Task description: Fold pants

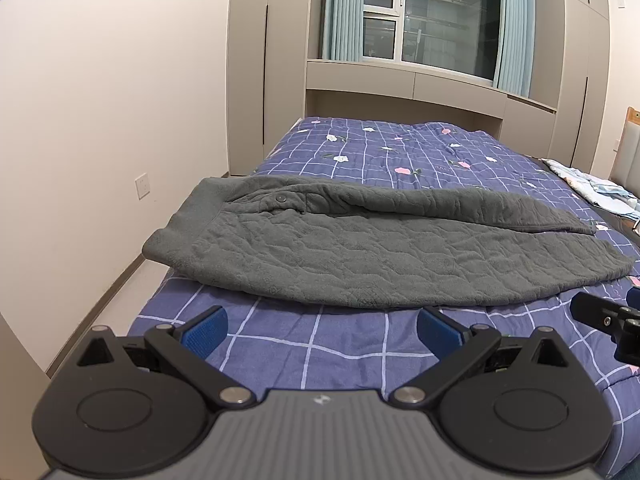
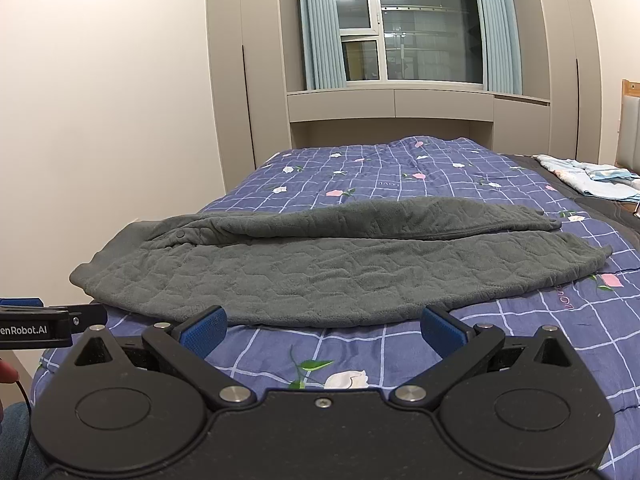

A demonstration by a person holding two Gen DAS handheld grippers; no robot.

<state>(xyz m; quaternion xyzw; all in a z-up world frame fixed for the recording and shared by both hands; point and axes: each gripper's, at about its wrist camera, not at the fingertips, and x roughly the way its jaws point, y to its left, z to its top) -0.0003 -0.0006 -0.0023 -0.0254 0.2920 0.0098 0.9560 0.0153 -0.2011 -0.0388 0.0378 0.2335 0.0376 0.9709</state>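
Grey quilted fleece pants (image 1: 304, 248) lie flat across the bed, waistband at the left, legs running right, one leg laid partly over the other. They also show in the right wrist view (image 2: 320, 268). My left gripper (image 1: 322, 326) is open and empty, just short of the pants' near edge. My right gripper (image 2: 324, 326) is open and empty, also just short of the near edge, to the right of the left one. The right gripper's side shows in the left wrist view (image 1: 608, 316), and the left gripper's side shows in the right wrist view (image 2: 48, 320).
The bed has a blue checked floral quilt (image 1: 400, 152). Light folded cloth (image 2: 592, 178) lies at the far right of the bed. A wall (image 1: 100, 120) runs along the left, and cabinets and a window (image 2: 400, 40) stand behind the bed.
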